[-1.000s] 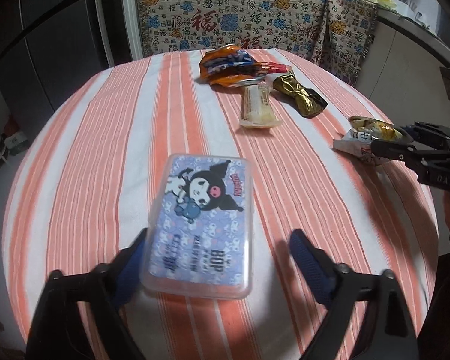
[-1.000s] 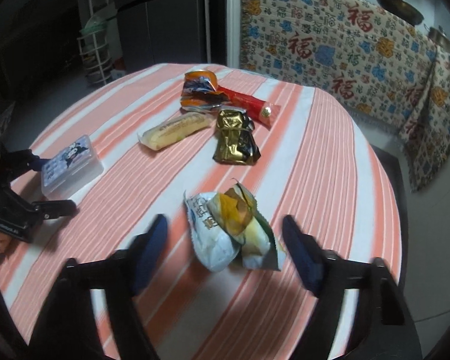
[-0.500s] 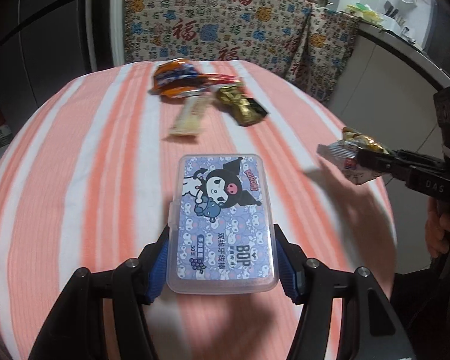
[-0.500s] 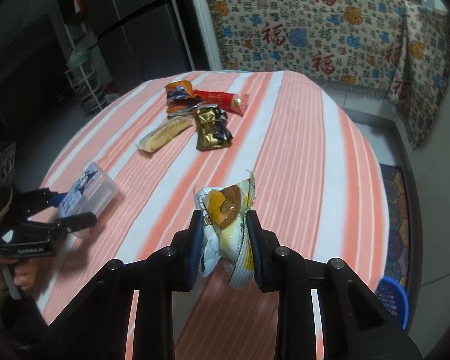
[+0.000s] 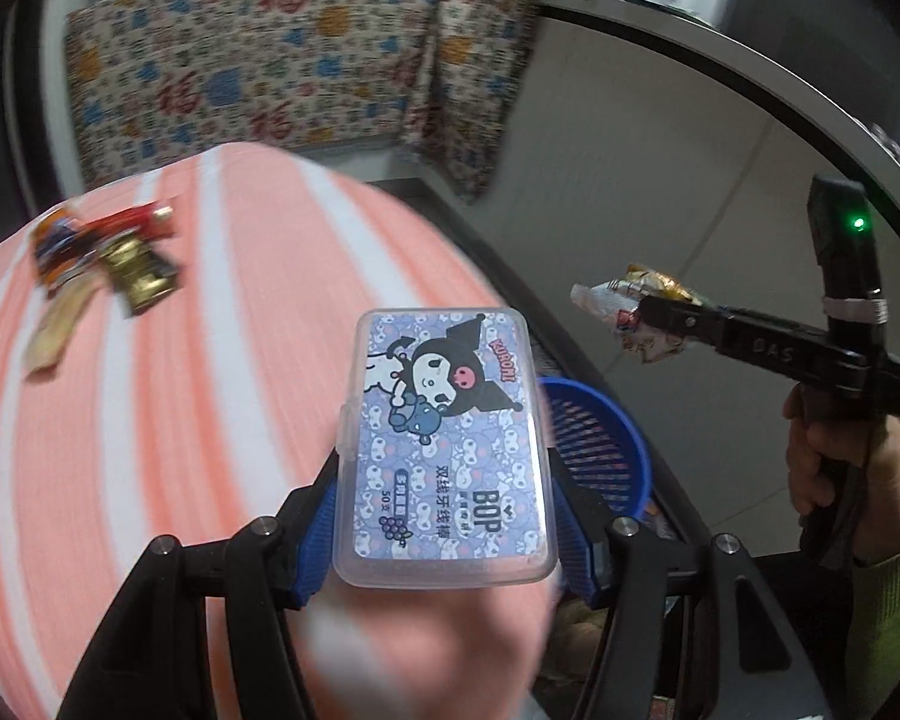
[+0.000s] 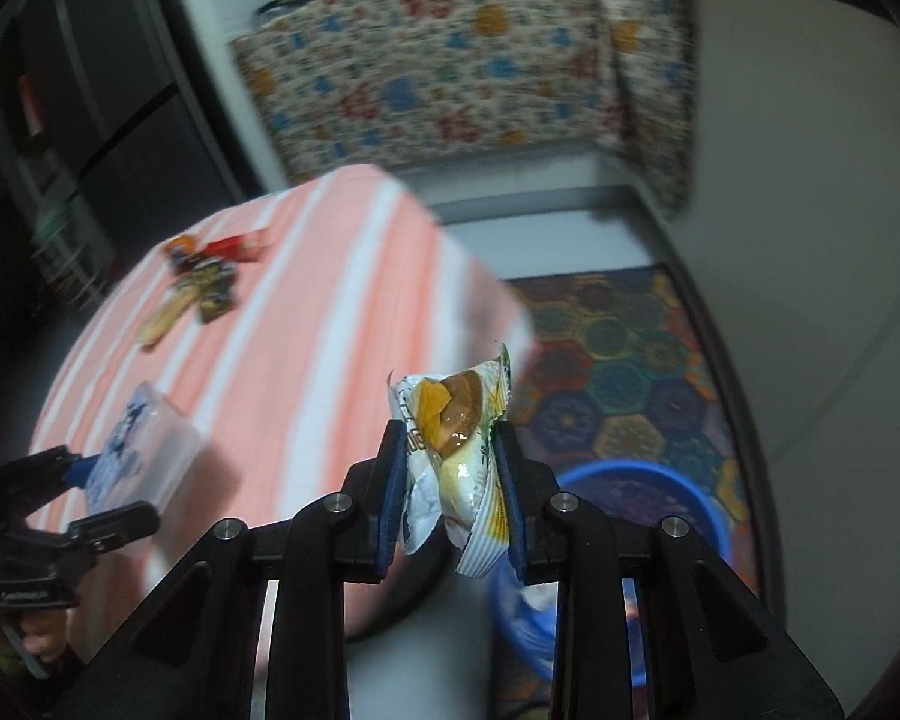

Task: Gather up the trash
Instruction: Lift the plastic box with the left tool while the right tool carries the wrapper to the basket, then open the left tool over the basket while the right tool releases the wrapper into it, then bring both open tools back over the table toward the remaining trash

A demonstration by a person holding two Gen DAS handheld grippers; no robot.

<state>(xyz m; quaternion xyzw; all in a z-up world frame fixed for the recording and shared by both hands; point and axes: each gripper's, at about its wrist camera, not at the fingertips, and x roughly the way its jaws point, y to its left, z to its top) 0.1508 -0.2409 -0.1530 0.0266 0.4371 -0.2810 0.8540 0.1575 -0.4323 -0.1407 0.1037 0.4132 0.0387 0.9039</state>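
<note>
- We are carrying two pieces of trash off the striped tabletop (image 5: 150, 420) toward the blue basket (image 6: 660, 480) on the floor beside it.
- The left gripper (image 5: 444, 516) is pinching the clear plastic floss-pick box (image 5: 444, 438) by its long sides; the jaws have just been closing and are now pressing on the box, which is sitting flat between them, well above the cloth.
- The right gripper (image 6: 450, 498) is squeezing the crumpled snack wrapper (image 6: 453, 444), its jaws having just closed onto it, nearly together (the wrapper is soft and is bulging out above and below the pads).
- The basket is lying below and just ahead of both loads, partly hidden behind the box in the left view.
- To do this well, we are wanting each load squarely over the basket's opening before letting go, one at a time, so the grippers are not crowding each other.
- The wrapper is light and may cling or drift, so we should be lowering it close to the rim first.
- Three or four wrappers (image 5: 102, 270) are still lying in a cluster at the far side of the tabletop.
</note>
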